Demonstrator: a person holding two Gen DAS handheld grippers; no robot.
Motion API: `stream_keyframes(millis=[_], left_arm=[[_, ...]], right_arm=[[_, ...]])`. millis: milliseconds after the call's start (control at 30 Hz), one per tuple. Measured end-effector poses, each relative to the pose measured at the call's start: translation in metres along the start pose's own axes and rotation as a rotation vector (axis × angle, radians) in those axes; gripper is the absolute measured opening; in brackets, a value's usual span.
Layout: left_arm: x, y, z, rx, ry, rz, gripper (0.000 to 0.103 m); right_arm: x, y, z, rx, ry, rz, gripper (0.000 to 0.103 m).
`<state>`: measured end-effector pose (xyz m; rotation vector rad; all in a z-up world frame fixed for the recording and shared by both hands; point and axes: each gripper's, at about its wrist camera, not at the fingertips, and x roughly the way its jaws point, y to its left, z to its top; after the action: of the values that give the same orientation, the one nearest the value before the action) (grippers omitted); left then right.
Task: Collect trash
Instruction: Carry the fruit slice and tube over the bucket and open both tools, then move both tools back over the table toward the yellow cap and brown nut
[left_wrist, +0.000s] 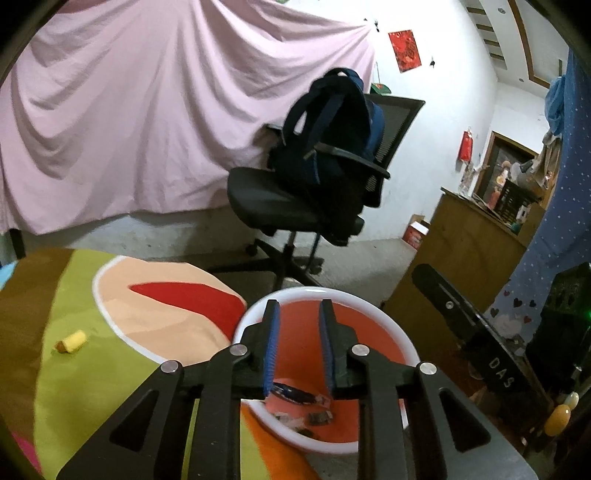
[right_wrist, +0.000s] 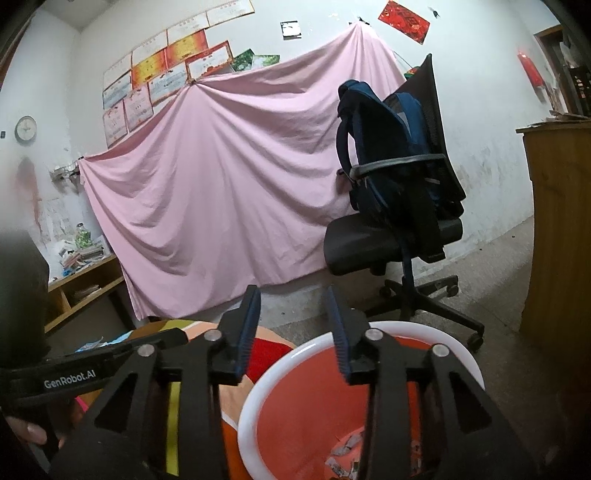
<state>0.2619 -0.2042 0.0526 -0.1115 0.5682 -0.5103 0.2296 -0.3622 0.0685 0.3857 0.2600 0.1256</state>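
Note:
An orange bin with a white rim (left_wrist: 391, 332) stands beside the colourful cloth, with several scraps and wrappers (left_wrist: 295, 395) at its bottom. It also shows in the right wrist view (right_wrist: 280, 369), with scraps (right_wrist: 347, 446) inside. My left gripper (left_wrist: 298, 306) is open and empty, held over the bin's mouth. My right gripper (right_wrist: 293, 295) is open and empty, above the bin's near-left rim. A small yellow piece of trash (left_wrist: 72, 341) lies on the cloth to the left. The other hand-held gripper (right_wrist: 92, 369) shows at the left of the right wrist view.
A black office chair (left_wrist: 295, 206) with a dark blue backpack (left_wrist: 332, 122) stands behind the bin, also in the right wrist view (right_wrist: 399, 236). A pink sheet (right_wrist: 221, 184) covers the wall. A wooden cabinet (left_wrist: 465, 240) stands at the right. The colourful cloth (left_wrist: 129, 332) covers the surface at left.

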Motion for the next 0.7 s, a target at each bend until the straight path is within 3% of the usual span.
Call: stream_keyframes(millis=[100,267,333,467,600,700], left_arm=[[-0.015,0.011,0.000,-0.007,-0.050,0.043,0.035],[-0.041,0.029,0.001,-0.022,-0.125,0.104,0.037],[-0.054,0.039,0.000,-0.034,-0.158,0.132,0.050],[-0.079,0.056,-0.002,-0.047,-0.229,0.189,0.060],[-0.104,0.072,-0.008,-0.056,-0.304,0.277,0.099],[-0.124,0.086,-0.016,-0.072,-0.384,0.348,0.101]], right_arm=[[-0.001,0.007,0.001,-0.003,-0.023,0.018,0.081],[-0.005,0.027,0.006,-0.020,-0.066,0.055,0.095],[-0.007,0.037,0.008,-0.025,-0.089,0.076,0.102],[-0.007,0.060,0.007,-0.048,-0.124,0.118,0.103],[-0.006,0.085,0.003,-0.080,-0.156,0.144,0.103],[-0.002,0.099,-0.002,-0.096,-0.169,0.161,0.103]])
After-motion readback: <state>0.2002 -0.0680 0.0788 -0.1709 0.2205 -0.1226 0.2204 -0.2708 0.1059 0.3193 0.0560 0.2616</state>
